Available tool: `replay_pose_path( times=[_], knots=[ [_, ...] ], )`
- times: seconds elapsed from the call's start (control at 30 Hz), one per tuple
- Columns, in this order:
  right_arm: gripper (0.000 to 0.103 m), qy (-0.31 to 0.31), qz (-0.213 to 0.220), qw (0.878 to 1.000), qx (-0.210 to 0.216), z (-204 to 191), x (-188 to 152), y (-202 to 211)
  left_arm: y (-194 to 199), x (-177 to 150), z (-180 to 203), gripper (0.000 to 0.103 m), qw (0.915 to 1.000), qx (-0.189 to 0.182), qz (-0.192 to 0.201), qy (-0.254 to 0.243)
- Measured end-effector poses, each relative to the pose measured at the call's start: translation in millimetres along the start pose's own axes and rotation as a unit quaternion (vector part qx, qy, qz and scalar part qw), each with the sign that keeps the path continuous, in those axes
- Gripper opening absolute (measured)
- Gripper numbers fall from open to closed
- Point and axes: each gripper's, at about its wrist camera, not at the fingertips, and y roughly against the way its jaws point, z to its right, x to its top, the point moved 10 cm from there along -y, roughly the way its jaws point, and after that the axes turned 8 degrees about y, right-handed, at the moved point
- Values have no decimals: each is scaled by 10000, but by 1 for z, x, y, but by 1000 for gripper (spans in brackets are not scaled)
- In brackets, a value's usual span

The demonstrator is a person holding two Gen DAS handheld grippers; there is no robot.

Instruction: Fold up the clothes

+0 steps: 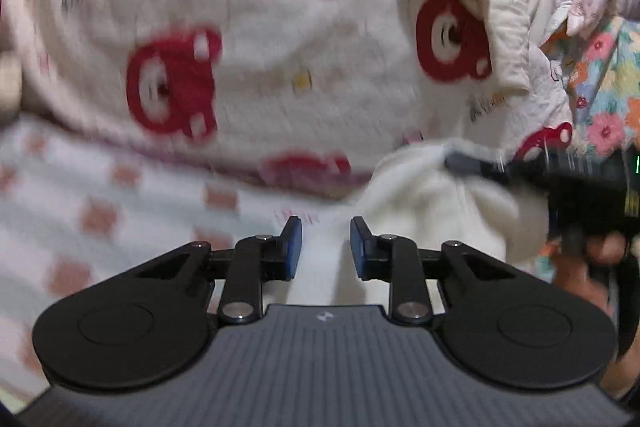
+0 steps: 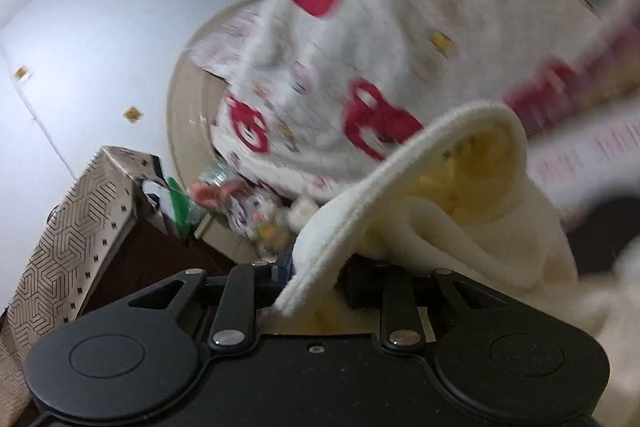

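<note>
A white fleece garment with red bear prints point(image 1: 240, 47) hangs blurred across the left wrist view, its cream lining bunched at the lower right point(image 1: 420, 195). My left gripper point(image 1: 326, 247) sits low under it, its blue pads a narrow gap apart. Cream cloth fills that gap, and I cannot see whether the pads press on it. At the right, my right gripper point(image 1: 472, 165) bites the garment's edge, with a hand point(image 1: 600, 251) behind it. In the right wrist view the thick cream hem point(image 2: 400, 167) runs down between the jaws of my right gripper point(image 2: 316, 279) and hides its fingertips. The printed side point(image 2: 400, 27) hangs beyond.
Bedding with pale pink prints point(image 1: 100, 219) lies below the garment. A floral cloth point(image 1: 608, 99) is at the right. A geometric-patterned box point(image 2: 80, 219), a round brown board point(image 2: 188, 99) and a heap of small toys point(image 2: 248, 203) stand against a white wall.
</note>
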Motion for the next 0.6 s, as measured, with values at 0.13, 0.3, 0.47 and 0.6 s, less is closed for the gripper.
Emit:
replay_pose_path(
  times=[0.13, 0.3, 0.47, 0.6],
  knots=[
    [51, 1531, -212, 9754, -1574, 20, 18, -51, -16, -14, -23, 33, 9985, 398, -235, -301],
    [54, 2267, -709, 9332, -2696, 65, -56, -52, -53, -96, -100, 31, 9847, 496, -1227, 1129],
    [54, 2303, -1201, 9134, -3135, 106, -123, -2, -63, -140, -140, 26, 9638, 508, -1640, 2038],
    [54, 1484, -1291, 9230, -3306, 129, -146, 39, -65, -131, -130, 26, 9540, -242, -1572, 2541]
  ],
)
